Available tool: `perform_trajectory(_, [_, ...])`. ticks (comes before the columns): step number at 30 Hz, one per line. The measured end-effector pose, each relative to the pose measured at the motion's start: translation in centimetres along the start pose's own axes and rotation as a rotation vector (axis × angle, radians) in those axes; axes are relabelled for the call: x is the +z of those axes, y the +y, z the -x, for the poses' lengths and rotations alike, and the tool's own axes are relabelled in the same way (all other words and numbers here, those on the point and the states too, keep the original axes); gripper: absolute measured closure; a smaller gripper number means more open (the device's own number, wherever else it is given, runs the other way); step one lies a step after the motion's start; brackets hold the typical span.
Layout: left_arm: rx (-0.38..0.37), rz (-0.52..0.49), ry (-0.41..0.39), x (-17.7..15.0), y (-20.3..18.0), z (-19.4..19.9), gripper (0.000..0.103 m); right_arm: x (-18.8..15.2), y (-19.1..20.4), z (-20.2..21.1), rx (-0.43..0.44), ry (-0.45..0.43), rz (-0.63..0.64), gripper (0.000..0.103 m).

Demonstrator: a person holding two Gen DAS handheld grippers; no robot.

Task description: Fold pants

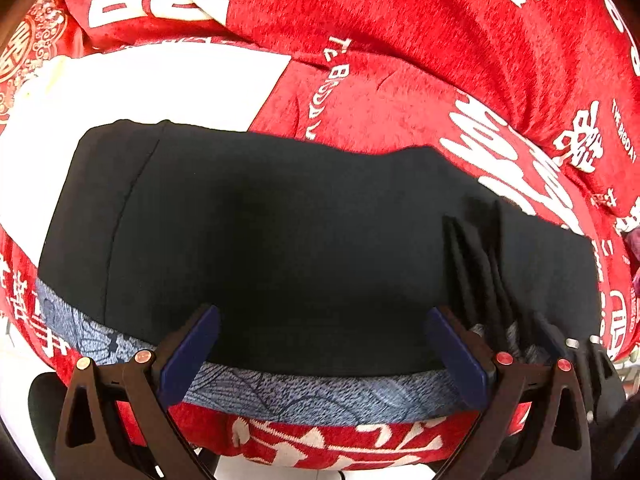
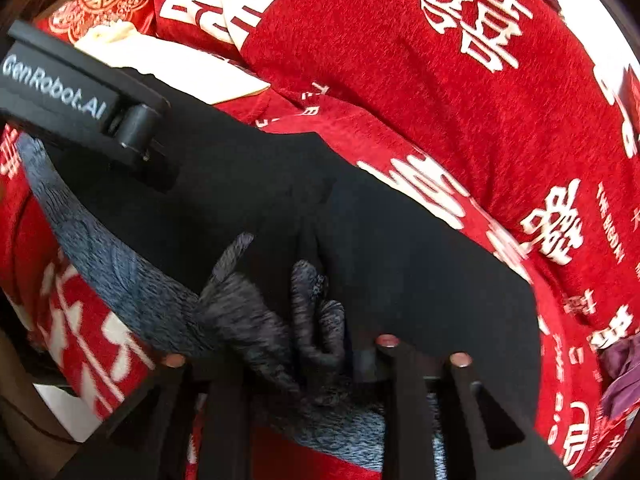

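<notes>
The black pants (image 1: pixel 280 232) lie folded across a red bedspread, with a grey-blue patterned waistband (image 1: pixel 320 396) along the near edge. My left gripper (image 1: pixel 320 352) is open, its blue pads (image 1: pixel 192 352) wide apart over the near edge of the pants. In the right wrist view the pants (image 2: pixel 400 272) run diagonally, and my right gripper (image 2: pixel 316 344) is shut on a bunched part of the waistband (image 2: pixel 256 320). The right gripper also shows in the left wrist view (image 1: pixel 520 332), at the right, pinching pleated fabric. The left gripper's body (image 2: pixel 80 96) shows at upper left in the right wrist view.
The red bedspread (image 1: pixel 440 40) with white characters rises in a thick fold behind the pants. A white patch of the bedding (image 1: pixel 160 88) lies at the far left. A purple item (image 2: pixel 624 372) sits at the right edge.
</notes>
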State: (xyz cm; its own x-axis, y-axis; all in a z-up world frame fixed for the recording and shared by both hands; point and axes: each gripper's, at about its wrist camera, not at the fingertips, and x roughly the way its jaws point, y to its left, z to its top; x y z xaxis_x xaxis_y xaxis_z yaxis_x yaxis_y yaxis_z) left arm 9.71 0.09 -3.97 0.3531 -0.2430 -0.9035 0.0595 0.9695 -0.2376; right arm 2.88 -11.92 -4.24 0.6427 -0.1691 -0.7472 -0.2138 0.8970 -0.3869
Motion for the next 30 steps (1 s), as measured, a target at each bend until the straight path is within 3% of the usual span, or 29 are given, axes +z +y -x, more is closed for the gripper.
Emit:
perform_trajectory(1, [-0.007,0.008,-0.004,0.2,-0.1,0.2,0.000,0.2,-0.1,0.6,0.028,-0.005,-0.015,0.024])
perform_trajectory(2, [-0.017,0.017,-0.009,0.5,-0.4,0.3,0.000,0.4,-0.5,2.3,0.046,-0.053,-0.042,0.019])
perform_trajectory(6, [-0.045,0.001,-0.024,0.8,-2.0,1.5,0.000,-0.3,-4.3,8.5,0.177,-0.213,-0.210,0.019])
perform_trajectory(9, [-0.093,-0.068,-0.025,0.5,-5.5,2.4,0.000,-2.9,-8.4,10.5,0.187,-0.275,-0.335,0.015])
perform_trajectory(15, [-0.180,-0.234,-0.038,0.9,-15.0,3.3,0.000,-10.4,-18.6,7.5,0.123,-0.178,-0.681,0.015])
perform_trajectory(18, [-0.240,-0.296,-0.008,1.0,-18.4,2.6,0.000,-12.6,-21.0,7.0,-0.029,-0.131,-0.785,0.015])
perform_trajectory(19, [-0.222,-0.321,0.006,0.6,-19.4,1.8,0.000,-12.8,-21.5,6.5,-0.057,-0.108,-0.803,0.015])
perform_trajectory(22, [-0.139,-0.336,0.069,-0.8,-19.7,-1.1,0.000,-12.9,-21.3,5.7,-0.046,-0.065,-0.768,0.015])
perform_trajectory(24, [-0.107,-0.315,0.119,-1.8,-18.4,-3.2,0.000,-12.2,-19.1,4.7,-0.022,-0.010,-0.643,0.015])
perform_trajectory(27, [-0.083,-0.422,0.054,-3.6,-18.1,-2.8,0.000,-12.3,-15.6,2.7,-0.003,0.070,-0.495,0.015])
perform_trajectory(30, [-0.036,-0.477,0.041,-4.3,-18.6,-2.7,0.000,-13.2,-15.6,2.8,0.015,0.070,-0.516,0.015])
